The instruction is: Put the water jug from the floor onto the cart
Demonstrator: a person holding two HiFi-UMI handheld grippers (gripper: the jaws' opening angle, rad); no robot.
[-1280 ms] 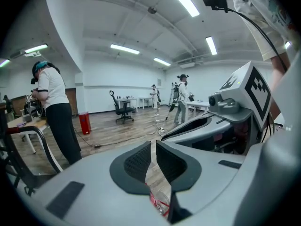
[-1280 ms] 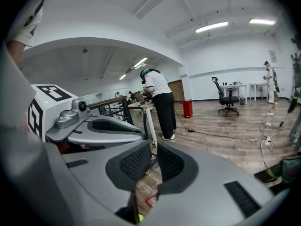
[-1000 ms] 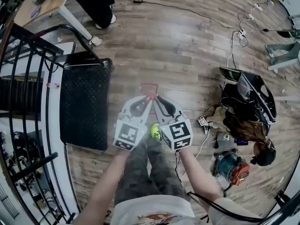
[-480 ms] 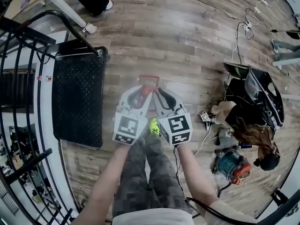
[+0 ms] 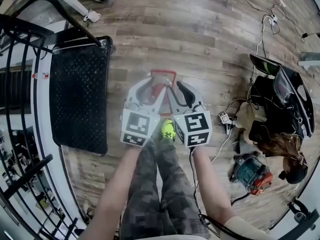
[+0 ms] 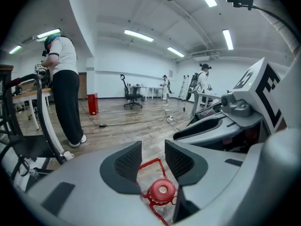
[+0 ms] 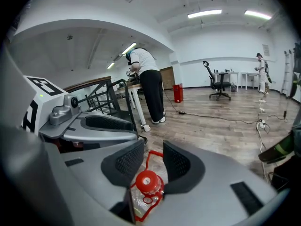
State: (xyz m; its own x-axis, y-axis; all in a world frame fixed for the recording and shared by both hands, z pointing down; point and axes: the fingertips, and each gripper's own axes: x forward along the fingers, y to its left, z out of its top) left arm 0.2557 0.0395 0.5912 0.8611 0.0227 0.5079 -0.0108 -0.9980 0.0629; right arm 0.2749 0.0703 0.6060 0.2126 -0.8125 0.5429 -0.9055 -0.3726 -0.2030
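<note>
Left gripper (image 6: pixel 153 157) down low, its jaws just opening, dark ribbed pads standing apart. In the gap sits the water jug (image 6: pixel 160 206), its red cap (image 6: pixel 161 190) low between the jaws and its red handle (image 6: pixel 151 166) showing between the pads, neither pad pressing on it. Just to the right, the right gripper (image 6: pixel 197 128) sits close alongside, marker cube up. On the left, the cart's (image 6: pixel 44 119) black frame, a person (image 6: pixel 63 91) standing behind it on the wood floor (image 6: pixel 127 124). Far back: an office chair (image 6: pixel 133 96) and a red bin (image 6: pixel 92 103).
</note>
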